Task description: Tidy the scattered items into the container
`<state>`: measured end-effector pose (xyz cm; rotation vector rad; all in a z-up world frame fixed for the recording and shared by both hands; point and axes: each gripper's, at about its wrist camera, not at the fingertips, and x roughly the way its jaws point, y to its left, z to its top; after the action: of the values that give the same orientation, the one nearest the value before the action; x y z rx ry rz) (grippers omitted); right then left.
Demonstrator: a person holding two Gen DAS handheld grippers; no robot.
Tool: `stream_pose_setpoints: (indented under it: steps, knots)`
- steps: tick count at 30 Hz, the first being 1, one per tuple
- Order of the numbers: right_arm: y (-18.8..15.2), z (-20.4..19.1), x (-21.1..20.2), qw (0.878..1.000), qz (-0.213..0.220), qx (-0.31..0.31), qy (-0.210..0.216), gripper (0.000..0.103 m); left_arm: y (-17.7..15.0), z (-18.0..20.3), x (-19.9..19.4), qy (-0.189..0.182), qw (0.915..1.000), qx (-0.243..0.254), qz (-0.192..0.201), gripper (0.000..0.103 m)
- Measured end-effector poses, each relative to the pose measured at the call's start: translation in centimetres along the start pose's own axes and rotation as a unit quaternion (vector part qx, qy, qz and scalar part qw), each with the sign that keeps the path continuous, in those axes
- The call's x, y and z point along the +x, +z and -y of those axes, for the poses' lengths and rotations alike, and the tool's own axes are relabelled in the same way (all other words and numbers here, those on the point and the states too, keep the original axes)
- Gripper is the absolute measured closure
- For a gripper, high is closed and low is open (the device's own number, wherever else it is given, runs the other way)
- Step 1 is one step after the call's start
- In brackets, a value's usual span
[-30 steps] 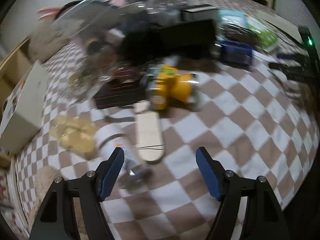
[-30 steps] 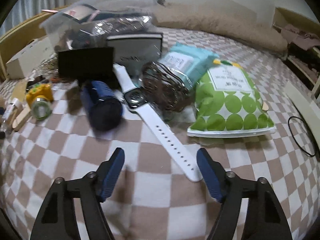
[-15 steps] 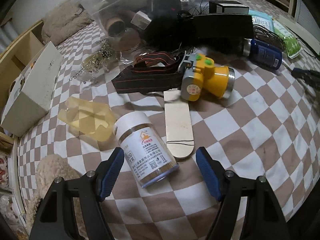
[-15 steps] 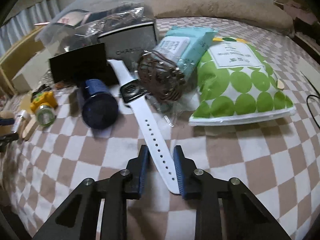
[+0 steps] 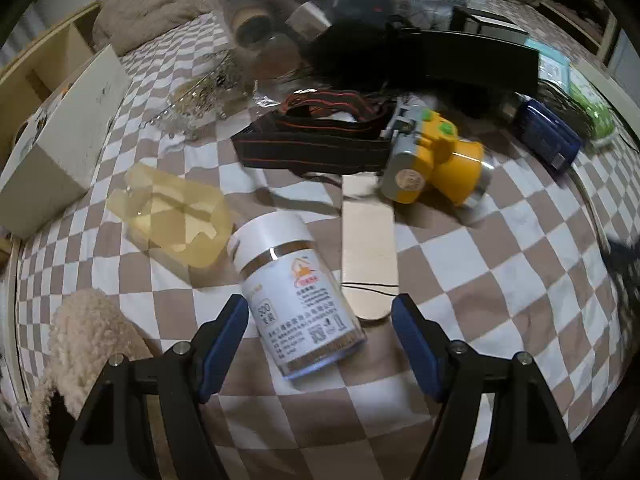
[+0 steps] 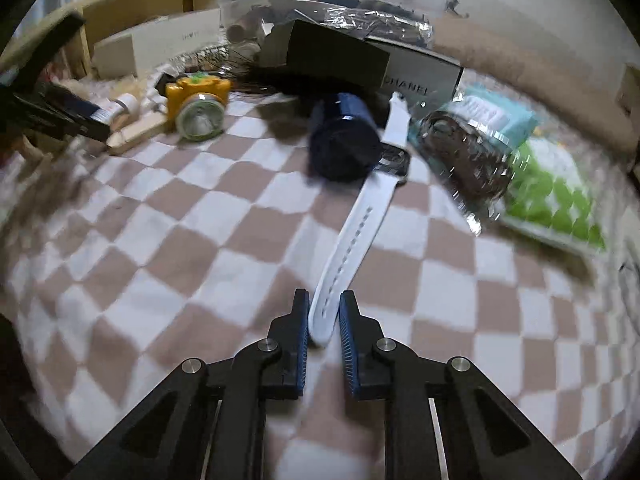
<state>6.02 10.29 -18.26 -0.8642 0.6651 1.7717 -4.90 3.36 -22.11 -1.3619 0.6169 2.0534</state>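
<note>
Bedding: checkered blanket point(image 5: 460, 248) in brown and white squares, spread over what looks like a bed; carries all items listed below.

Room: pale wooden shelving point(image 6: 132, 4) and a white wall behind; a long beige cushion point(image 6: 532, 68) along the far edge; a fluffy cream item point(image 5: 88, 344) at the near left corner.

Container: clear plastic bag point(image 6: 320, 4) at the far side, already holding several dark items, contents indistinct.

Left gripper point(image 5: 320, 344): jaws standing wide apart, gripping nothing. The base of a white-capped bottle point(image 5: 298, 300), lying on its side, sits between the blue pads without visible contact on both sides.

Right gripper point(image 6: 324, 320): jaws have just been closing, now nearly together on the free end of a white watch point(image 6: 352, 232) strap. The watch body lies farther off, just beside a dark blue cylinder point(image 6: 344, 144).

Scattered items, left view: white box point(image 5: 60, 148) at the left edge; translucent yellow plastic piece point(image 5: 176, 220) beside the bottle cap; flat wooden stick point(image 5: 366, 248) touching the bottle's right side; yellow headlamp point(image 5: 436, 172) with black-and-red strap beyond the stick.

Scattered items, right view: black and white carton point(image 6: 416, 68) behind the cylinder; green-dotted packet point(image 6: 556, 196) and teal packet point(image 6: 492, 116) at right, blurred.
</note>
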Motion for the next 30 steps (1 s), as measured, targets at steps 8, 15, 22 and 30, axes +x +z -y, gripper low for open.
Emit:
stream_pose_setpoints:
  steps: [8, 15, 22, 30]
  knots:
    - [-2.5, -1.4, -1.7, 0.998, 0.020, 0.053, 0.033, 0.084, 0.4, -1.2, 0.7, -0.004, 1.0000, -0.007, -0.002, 0.043]
    - [0.0, -0.6, -2.3, 0.998, -0.003, 0.061, 0.010, 0.082, -0.4, -0.8, 0.0, -0.012, 0.9998, 0.016, -0.003, 0.048]
    - [3.1, 3.3, -1.4, 0.993, 0.010, 0.115, -0.012, 0.082, -0.6, -0.5, -1.7, -0.025, 0.9994, 0.022, 0.006, 0.050]
    - [5.4, 3.9, 1.5, 0.991, -0.009, 0.131, -0.018, 0.082, -1.5, -0.2, -1.8, -0.052, 0.9982, 0.028, -0.014, 0.051]
